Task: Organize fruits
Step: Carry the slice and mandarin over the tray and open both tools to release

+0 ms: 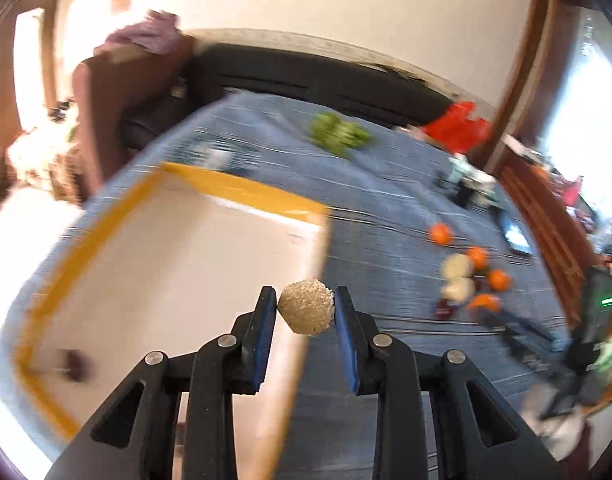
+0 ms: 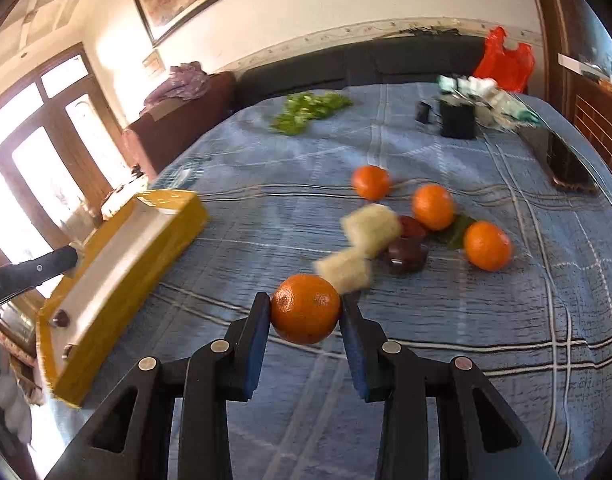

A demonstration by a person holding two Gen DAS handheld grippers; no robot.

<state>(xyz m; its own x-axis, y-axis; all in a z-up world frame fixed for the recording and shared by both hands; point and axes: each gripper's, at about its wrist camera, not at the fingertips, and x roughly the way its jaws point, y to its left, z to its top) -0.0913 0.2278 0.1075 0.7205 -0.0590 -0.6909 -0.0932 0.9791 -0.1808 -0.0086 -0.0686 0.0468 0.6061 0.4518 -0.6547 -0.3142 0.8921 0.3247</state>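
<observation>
So my left tool [image 1: 305, 307] grips a netted fruit [image 1: 306, 312], right tool [image 2: 305, 314] an orange [image 2: 306, 309]; tray [image 1: 242, 192] nearly bare, most fruit left on the bed [image 2: 426, 360].

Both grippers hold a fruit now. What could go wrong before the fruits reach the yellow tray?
1. The left gripper pinches the netted fruit only at its fingertips; it might slip out.
2. The orange in the right gripper is round and also held at the tips; it could roll away.
3. The yellow tray walls may catch a low fruit.
</observation>
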